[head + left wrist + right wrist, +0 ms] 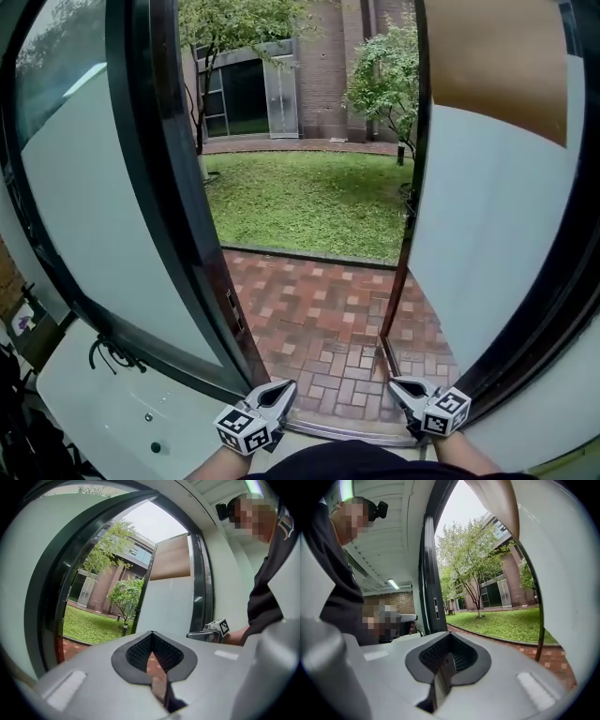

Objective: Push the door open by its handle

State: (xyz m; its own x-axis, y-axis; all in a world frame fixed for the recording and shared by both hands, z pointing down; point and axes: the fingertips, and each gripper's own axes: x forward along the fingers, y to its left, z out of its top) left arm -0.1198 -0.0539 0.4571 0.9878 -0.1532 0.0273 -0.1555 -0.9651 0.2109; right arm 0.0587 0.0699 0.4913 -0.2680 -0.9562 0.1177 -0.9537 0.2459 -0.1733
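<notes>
Two sets clenched, nothing held | L tongs [285, 388] | R tongs [395, 383] | door [487, 244] open

The door [497, 244] is frosted white glass in a black frame. The lawn [309, 197] is green. The paving [328, 319] is red-brown brick, laid staggered.
</notes>
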